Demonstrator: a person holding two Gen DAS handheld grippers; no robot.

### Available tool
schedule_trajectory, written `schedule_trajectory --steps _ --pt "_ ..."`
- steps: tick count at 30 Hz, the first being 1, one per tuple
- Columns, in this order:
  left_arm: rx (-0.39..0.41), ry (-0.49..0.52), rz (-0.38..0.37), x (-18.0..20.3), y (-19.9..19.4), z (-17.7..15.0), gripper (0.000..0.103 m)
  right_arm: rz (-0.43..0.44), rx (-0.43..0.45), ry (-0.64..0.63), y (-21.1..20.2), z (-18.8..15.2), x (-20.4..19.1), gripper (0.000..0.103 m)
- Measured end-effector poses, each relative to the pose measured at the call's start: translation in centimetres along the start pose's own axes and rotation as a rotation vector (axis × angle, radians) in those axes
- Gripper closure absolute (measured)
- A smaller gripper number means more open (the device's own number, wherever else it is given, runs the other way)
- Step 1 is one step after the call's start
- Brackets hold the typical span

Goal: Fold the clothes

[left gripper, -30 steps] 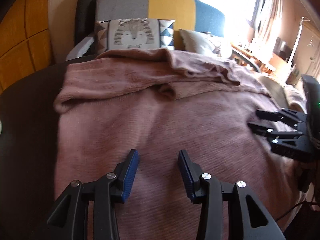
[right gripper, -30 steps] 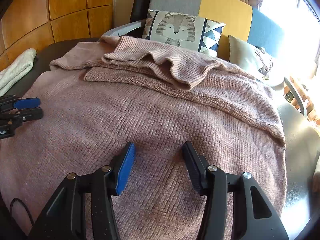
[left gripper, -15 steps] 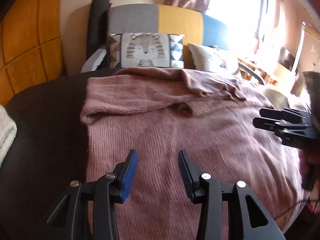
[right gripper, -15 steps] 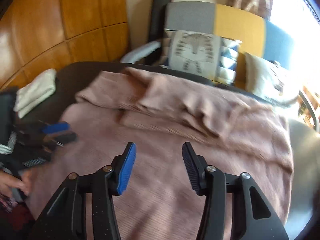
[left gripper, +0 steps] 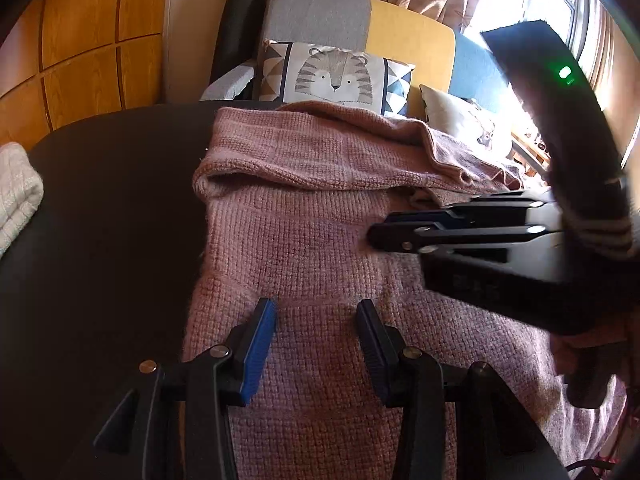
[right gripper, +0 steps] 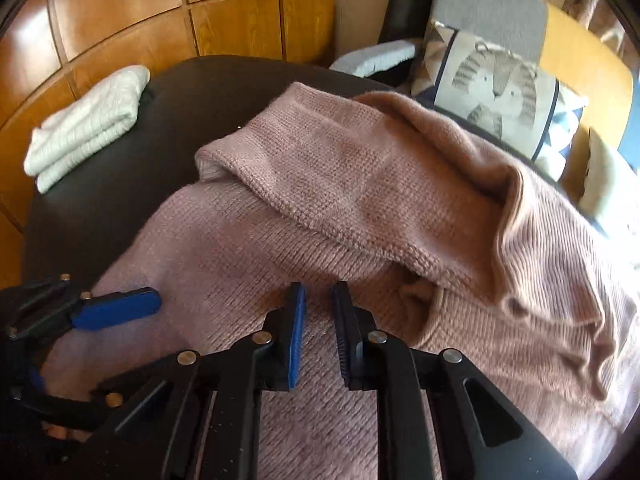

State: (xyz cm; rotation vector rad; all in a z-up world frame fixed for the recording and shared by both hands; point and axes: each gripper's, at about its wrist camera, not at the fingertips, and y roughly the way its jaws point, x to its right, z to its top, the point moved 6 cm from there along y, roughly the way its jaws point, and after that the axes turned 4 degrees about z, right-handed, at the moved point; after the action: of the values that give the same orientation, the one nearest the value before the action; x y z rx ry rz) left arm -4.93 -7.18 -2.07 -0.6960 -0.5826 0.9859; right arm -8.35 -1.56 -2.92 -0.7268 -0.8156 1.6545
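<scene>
Two tongs: our left gripper [left gripper: 316,320] stands wide over the near cloth; our right gripper [right gripper: 318,308] is narrowed, nothing visibly between its pads.
Sweater: the pink sweater [right gripper: 360,184] lies spread on the dark table [left gripper: 112,200], its far part lapped back.
Care: we should pinch one layer cleanly.
Aside: a folded white garment [right gripper: 88,120] lies apart.

The left gripper [left gripper: 316,320] is held low and level, with its two fingers spread wide apart and nothing caught between the pads. The right gripper [right gripper: 320,308] is angled forward and downward, its fingers drawn close so that only a narrow gap is left between the pads; whether anything is pinched there cannot be told. The right gripper is seen crossing in from the right in the left wrist view.
</scene>
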Motion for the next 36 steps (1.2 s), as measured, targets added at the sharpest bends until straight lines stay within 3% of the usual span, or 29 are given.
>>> schedule_trajectory --steps 3,5,11,17,29,33,36 --pt "0.004 -0.011 -0.013 -0.1 0.1 0.1 0.06 0.029 0.017 0.041 -1.5 -0.1 0.2 0.086" --pt "0.007 -0.016 -0.018 -0.1 0.0 0.0 0.06 0.073 0.079 0.101 -4.3 -1.0 0.7 0.086" --pt "0.009 -0.018 -0.017 -0.1 -0.2 -0.2 0.06 0.005 0.02 0.128 -9.5 -7.4 2.1 0.087" --pt "0.011 -0.004 0.001 0.1 -0.1 -0.2 0.06 -0.002 -0.019 0.119 -10.7 -13.0 3.4 0.087" --pt "0.002 0.027 0.037 0.5 -0.2 -0.1 0.059 -0.121 0.111 0.261 -15.2 -15.1 7.6 0.086" --pt "-0.025 0.043 0.074 1.2 -0.9 0.3 0.059 -0.167 0.149 0.309 -16.8 -15.8 9.2 0.077" --pt "0.017 0.042 0.01 3.2 -1.9 0.6 0.059 -0.257 0.103 0.361 -17.2 -17.6 13.1 0.077"
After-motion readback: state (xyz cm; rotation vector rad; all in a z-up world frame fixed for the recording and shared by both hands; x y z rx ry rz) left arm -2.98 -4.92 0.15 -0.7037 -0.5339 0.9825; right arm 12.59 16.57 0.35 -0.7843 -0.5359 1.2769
